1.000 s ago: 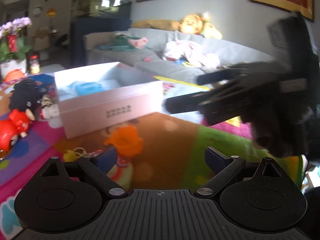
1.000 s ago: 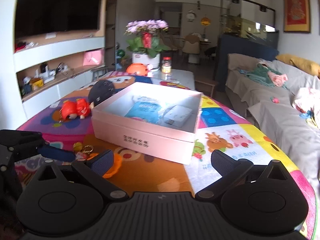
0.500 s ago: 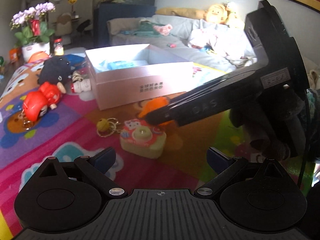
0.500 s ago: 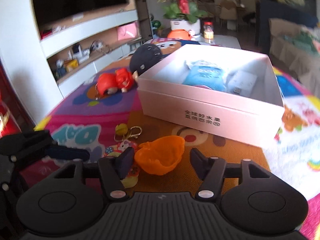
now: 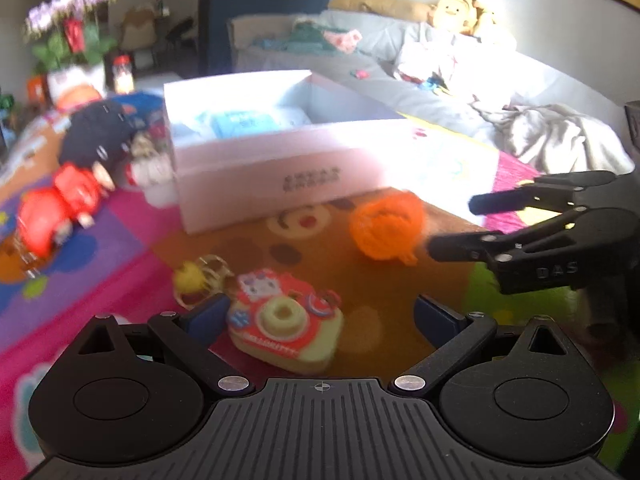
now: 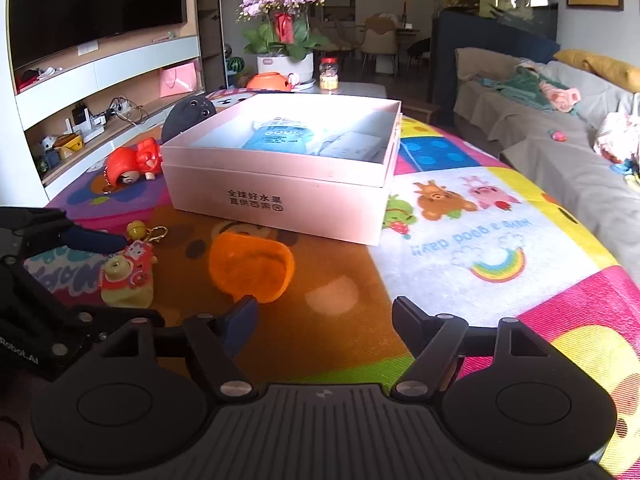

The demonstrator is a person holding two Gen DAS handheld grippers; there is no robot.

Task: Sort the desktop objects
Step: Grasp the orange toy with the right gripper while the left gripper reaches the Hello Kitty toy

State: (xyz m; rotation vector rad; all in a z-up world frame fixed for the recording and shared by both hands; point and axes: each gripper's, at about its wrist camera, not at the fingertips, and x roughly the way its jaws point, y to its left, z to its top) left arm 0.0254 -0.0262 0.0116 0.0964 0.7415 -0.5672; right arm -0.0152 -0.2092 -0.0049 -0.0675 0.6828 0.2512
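Note:
A pink open box (image 6: pixel 280 196) (image 5: pixel 280 172) stands on the colourful mat and holds a blue pack (image 6: pixel 280 136) and a white card. An orange cup-shaped toy (image 6: pixel 250 266) (image 5: pixel 386 226) lies on the mat in front of the box. My right gripper (image 6: pixel 324 320) is open and empty, just behind the orange toy. A toy camera (image 5: pixel 284 320) (image 6: pixel 128 276) lies right before my left gripper (image 5: pixel 320 316), which is open and empty. A yellow keychain (image 5: pixel 200 280) lies beside the camera.
A red doll (image 6: pixel 128 164) (image 5: pixel 56 208) and a black plush (image 6: pixel 188 114) (image 5: pixel 100 136) lie left of the box. A potted plant (image 6: pixel 284 40) and a jar (image 6: pixel 328 74) stand behind it. A grey sofa (image 6: pixel 560 148) runs along the right.
My right gripper has drawn back from the orange toy and opened wider. My left gripper has moved closer to the toy camera, which now sits between its fingertips.

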